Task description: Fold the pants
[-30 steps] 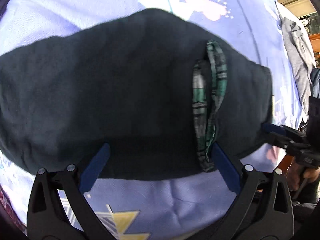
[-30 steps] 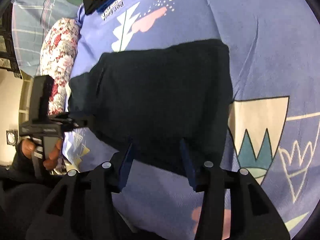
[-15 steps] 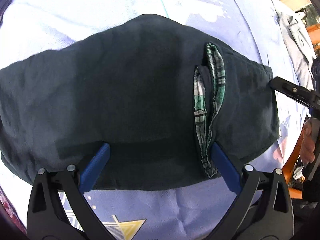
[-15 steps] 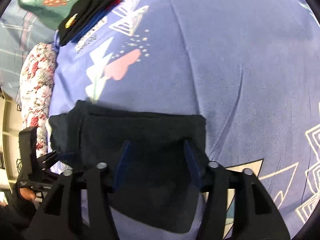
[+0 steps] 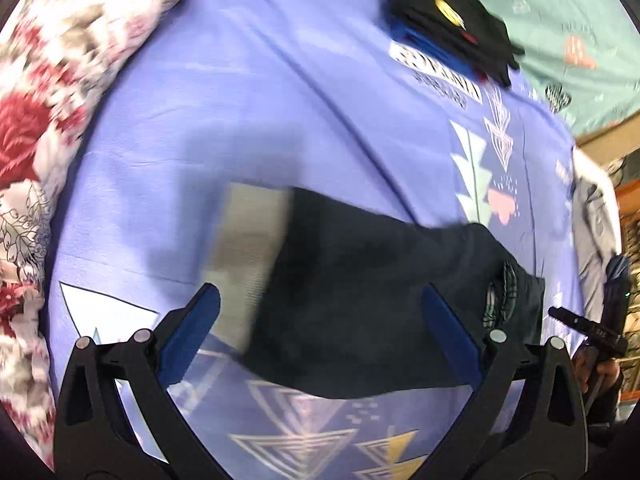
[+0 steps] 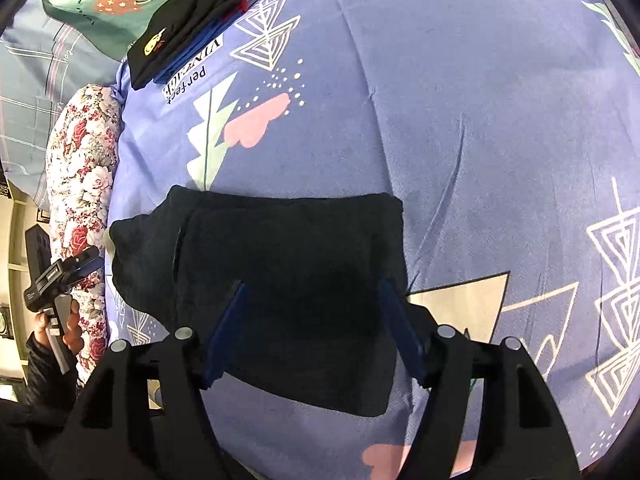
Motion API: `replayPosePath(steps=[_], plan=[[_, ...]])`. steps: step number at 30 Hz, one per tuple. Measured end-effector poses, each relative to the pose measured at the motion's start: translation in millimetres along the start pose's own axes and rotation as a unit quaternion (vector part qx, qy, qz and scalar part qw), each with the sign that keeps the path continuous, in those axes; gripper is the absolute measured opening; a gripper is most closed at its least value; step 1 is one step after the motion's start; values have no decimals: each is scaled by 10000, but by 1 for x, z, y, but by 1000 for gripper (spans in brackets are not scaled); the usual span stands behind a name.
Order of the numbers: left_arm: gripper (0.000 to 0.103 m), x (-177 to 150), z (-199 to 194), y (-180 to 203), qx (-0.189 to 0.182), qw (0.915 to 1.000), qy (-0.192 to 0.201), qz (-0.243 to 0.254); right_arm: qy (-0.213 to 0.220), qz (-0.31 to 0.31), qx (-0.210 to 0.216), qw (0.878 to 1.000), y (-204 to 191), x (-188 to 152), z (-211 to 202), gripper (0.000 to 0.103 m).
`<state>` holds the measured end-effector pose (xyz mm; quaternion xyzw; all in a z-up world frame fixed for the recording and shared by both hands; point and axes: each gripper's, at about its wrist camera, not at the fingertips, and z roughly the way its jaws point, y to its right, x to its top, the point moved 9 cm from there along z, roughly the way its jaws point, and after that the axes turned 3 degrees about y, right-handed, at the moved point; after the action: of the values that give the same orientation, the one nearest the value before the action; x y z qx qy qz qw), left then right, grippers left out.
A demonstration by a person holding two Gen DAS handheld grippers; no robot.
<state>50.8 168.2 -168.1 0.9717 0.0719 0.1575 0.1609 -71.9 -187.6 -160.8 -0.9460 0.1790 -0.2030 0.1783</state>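
The dark folded pants [image 5: 372,300] lie flat on the blue patterned bedsheet [image 5: 248,92]; a green plaid pocket lining [image 5: 500,292] shows at their right end. They also show in the right wrist view [image 6: 288,272] as a compact dark rectangle. My left gripper [image 5: 320,316] is open and empty, raised above the pants' left part. My right gripper [image 6: 312,312] is open and empty, just over the pants' near half. Each gripper shows at the edge of the other's view, hand-held.
A stack of folded dark and blue clothes [image 6: 188,20] sits at the far end of the sheet, also in the left wrist view [image 5: 448,28]. A floral pillow [image 6: 80,184] lines the left side. A teal pillow [image 6: 88,12] lies beyond. A grey garment [image 5: 596,240] lies at right.
Both grippers have pulled back and up from the pants, so they look smaller. The left view swung left and now takes in the floral pillow and the clothes stack.
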Motion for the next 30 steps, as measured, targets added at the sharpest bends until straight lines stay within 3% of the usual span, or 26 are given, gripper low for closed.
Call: replayPosePath(steps=[3, 6, 9, 13, 16, 18, 20, 21, 24, 26, 28, 30], plan=[[100, -4, 8, -39, 94, 9991, -153, -379, -6, -18, 0, 10000, -4, -1, 1, 70], [100, -12, 20, -44, -159, 9980, -298, -541, -31, -17, -17, 10000, -6, -3, 2, 70], [101, -20, 48, -31, -47, 9980, -613, -174, -37, 21, -81, 10000, -6, -3, 2, 70], [101, -24, 59, -22, 403, 9955, -548, 660, 29, 98, -101, 9999, -7, -3, 1, 70], [99, -22, 61, -18, 596, 9918, -496, 1014, -4, 114, -82, 9999, -9, -5, 4, 70], [83, -19, 62, -13, 711, 9890, -516, 1192, -55, 85, -90, 9999, -12, -7, 7, 70], [74, -15, 61, -10, 876, 9865, -669, 1215, -105, 83, -93, 9999, -13, -8, 10, 70], [61, -13, 57, -5, 880, 9864, -671, 1215, -136, 49, -129, 9998, -13, -9, 12, 70], [46, -13, 51, 6, 1052, 9802, -640, 1549, -178, -43, -237, 9996, -11, -9, 16, 70], [39, -12, 45, 10, 1082, 9785, -647, 1630, -176, 44, -175, 9997, -8, -8, 17, 70], [35, -7, 33, 16, 973, 9835, -779, 1310, -155, 47, -146, 9998, -7, -7, 15, 70], [31, 4, 11, 38, 792, 9853, -575, 1403, -125, -14, -146, 9998, -8, -5, 13, 70]])
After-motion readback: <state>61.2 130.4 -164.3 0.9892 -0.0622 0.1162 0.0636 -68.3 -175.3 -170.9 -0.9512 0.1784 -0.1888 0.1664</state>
